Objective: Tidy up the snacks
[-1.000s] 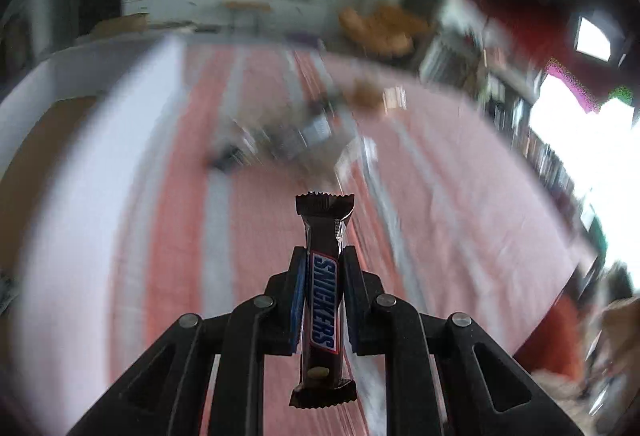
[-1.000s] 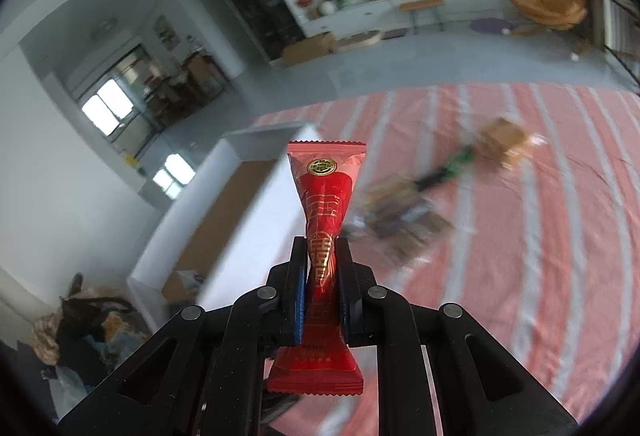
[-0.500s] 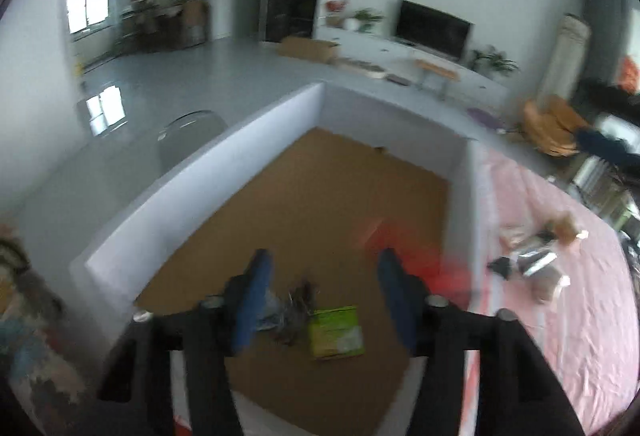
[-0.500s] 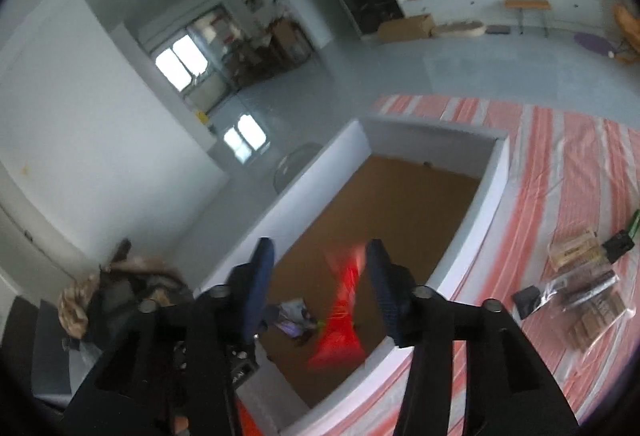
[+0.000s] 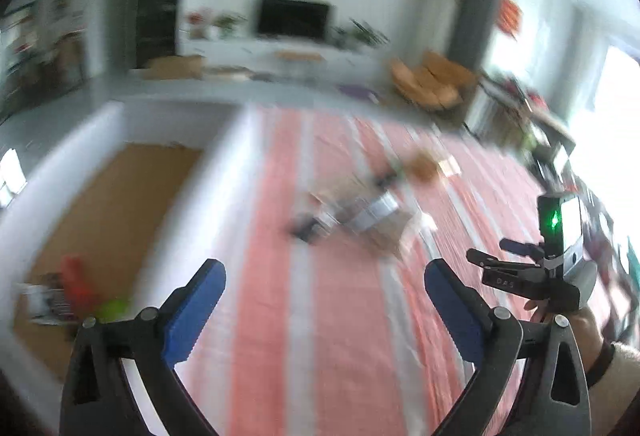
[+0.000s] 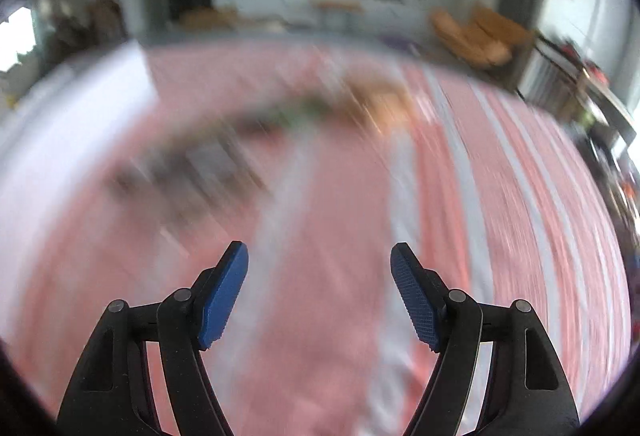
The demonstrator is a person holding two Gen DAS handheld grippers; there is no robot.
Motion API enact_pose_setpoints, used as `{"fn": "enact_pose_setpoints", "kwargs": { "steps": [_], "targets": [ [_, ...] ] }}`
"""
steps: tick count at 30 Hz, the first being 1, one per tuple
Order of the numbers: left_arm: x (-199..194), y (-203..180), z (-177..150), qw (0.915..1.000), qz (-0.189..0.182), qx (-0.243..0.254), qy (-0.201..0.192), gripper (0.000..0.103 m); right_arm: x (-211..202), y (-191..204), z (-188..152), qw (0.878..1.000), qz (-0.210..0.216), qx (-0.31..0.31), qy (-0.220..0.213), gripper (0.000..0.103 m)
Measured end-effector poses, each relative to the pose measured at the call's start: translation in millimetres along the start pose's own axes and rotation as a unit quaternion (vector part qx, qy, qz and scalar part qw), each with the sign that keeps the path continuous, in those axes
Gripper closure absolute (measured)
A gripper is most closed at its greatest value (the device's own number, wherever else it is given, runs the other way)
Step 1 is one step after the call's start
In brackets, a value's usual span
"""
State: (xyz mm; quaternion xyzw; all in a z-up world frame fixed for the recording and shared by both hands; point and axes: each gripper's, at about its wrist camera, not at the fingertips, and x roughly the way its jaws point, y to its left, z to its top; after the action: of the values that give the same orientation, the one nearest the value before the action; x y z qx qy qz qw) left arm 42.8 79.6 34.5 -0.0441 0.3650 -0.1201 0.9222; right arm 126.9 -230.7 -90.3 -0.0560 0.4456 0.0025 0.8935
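Both the left gripper (image 5: 325, 306) and right gripper (image 6: 319, 296) are empty with jaws opening – ready for another pick – over the striped cloth (image 5: 280, 316), remaining snacks (image 5: 352, 216) just beyond, the box (image 5: 224, 164) alongside.

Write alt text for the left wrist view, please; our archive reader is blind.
The left claw is empty, its jaws opening above a red-and-white striped tablecloth. Left of it, a white-walled box holds a few snacks, and a blurred snack pile lies ahead. The right claw shows at right.
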Motion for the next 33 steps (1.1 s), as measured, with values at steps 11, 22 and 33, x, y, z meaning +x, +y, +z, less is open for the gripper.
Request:
{"fn": "enact_pose_setpoints", "kwargs": {
  "steps": [11,22,33],
  "targets": [
    [119.1,-26.7,-42.4,0.9855,0.085,0.111,0.096,0.004,-1.0,-28.5,-31.7,0.998,-0.015,0.060,-0.011,0.023],
    [140.3,9.6,-44.8,0.9907,0.073,0.052,0.103,0.001,2.8,-33.6,-37.9,0.997,-0.008,0.080,-0.006,0.019],
    [139.5,10.1,-44.2,0.9907,0.073,0.048,0.105,0.000,19.4,13.7,22.7,0.988,0.093,0.111,0.054,0.017]
  ]
}}
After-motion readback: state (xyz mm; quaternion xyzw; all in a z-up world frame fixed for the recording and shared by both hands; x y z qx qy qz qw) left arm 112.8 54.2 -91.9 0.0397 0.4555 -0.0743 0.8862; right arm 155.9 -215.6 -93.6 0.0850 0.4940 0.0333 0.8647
